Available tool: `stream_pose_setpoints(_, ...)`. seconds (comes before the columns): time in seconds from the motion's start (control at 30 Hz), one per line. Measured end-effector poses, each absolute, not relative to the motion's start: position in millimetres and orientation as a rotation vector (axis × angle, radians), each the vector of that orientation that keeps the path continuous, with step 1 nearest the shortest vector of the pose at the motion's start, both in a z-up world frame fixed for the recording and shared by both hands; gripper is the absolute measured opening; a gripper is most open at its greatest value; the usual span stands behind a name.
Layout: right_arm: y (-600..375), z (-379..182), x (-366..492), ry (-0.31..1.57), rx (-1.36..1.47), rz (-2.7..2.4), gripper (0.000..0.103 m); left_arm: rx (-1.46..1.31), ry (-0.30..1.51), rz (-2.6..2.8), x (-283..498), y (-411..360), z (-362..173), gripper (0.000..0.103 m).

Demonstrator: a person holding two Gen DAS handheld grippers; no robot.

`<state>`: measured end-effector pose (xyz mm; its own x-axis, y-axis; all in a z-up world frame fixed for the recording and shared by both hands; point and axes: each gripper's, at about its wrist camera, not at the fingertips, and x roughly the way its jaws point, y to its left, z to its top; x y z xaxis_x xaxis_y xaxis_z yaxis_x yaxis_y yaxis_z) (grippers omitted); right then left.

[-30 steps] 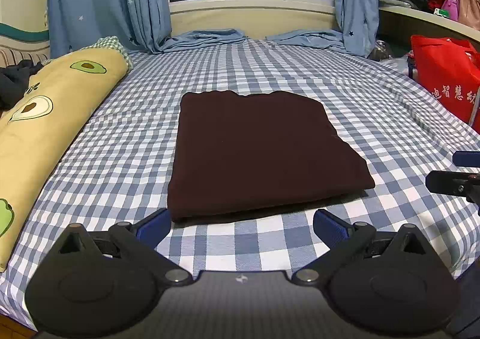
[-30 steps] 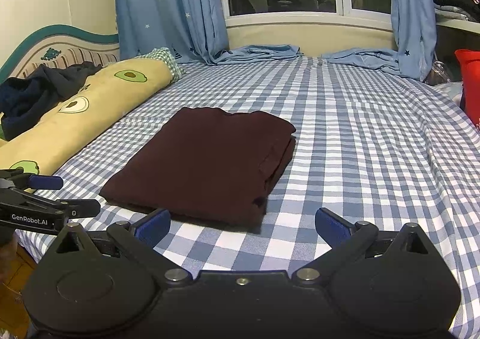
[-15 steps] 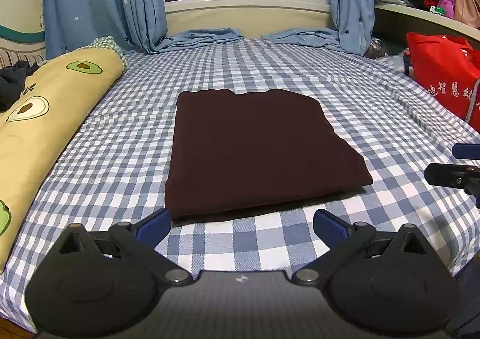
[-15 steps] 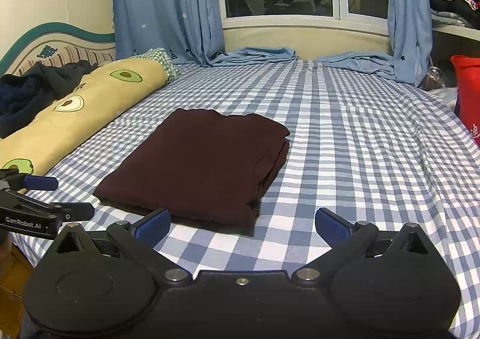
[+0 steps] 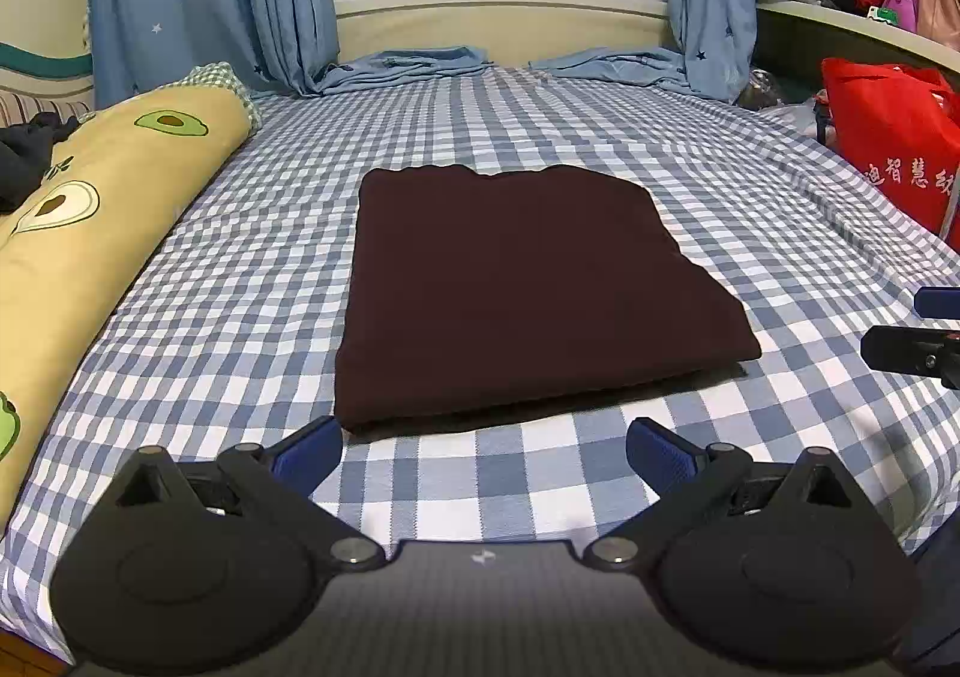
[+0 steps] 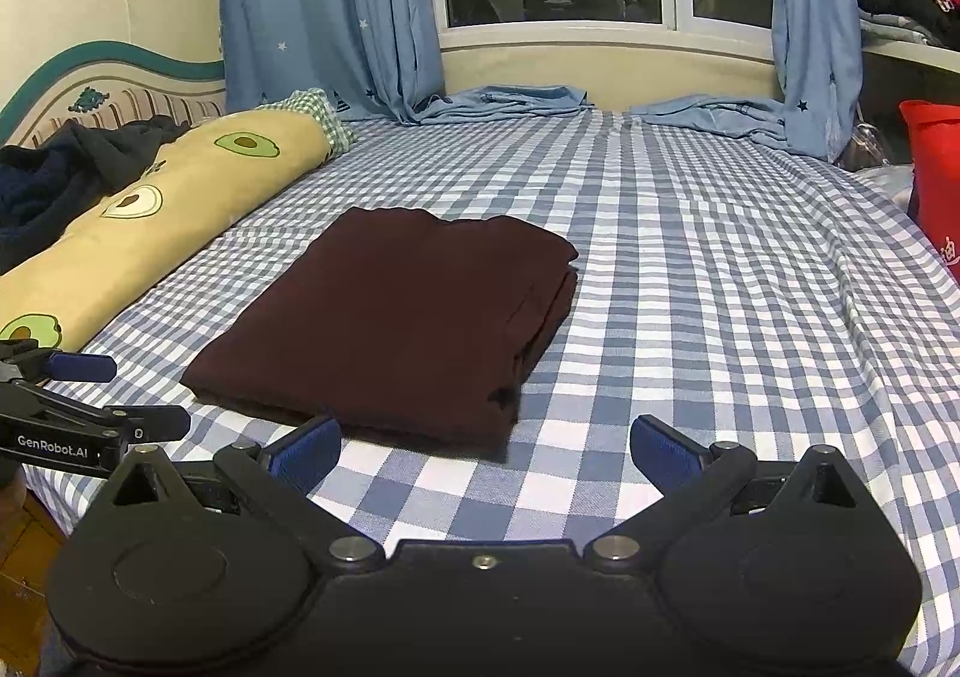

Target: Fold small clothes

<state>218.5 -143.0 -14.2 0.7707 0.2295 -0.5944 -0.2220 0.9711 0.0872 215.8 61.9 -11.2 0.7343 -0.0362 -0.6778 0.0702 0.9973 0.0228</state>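
Two claws hang spread wide and empty just above the near edge of the bed (image 5: 540, 125), gripping nothing. The left claw (image 5: 485, 446) has its blue pads (image 5: 306, 446) parted, the left pad just beside the near-left corner of the garment (image 5: 522, 287). The right claw (image 6: 486, 446) sits likewise parted, just short of the garment's (image 6: 396, 323) near edge. The garment, dark maroon, lies folded into a flat rectangle at the middle of the checked sheet, its layered edges showing on its right side in the right wrist view. A yellow avocado-print bolster (image 5: 78, 233) runs along the bed's left side, well apart from the garment. A red bag (image 5: 894, 149) stands at the right.
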Motion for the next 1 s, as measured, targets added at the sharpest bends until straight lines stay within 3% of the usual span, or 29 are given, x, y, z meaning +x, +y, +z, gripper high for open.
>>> stream_pose_setpoints(1.0, -67, -33, 218, 0.7, -0.002, 0.194, 0.102, 0.051, 0.741, -0.119, 212, 125, -32, 0.102)
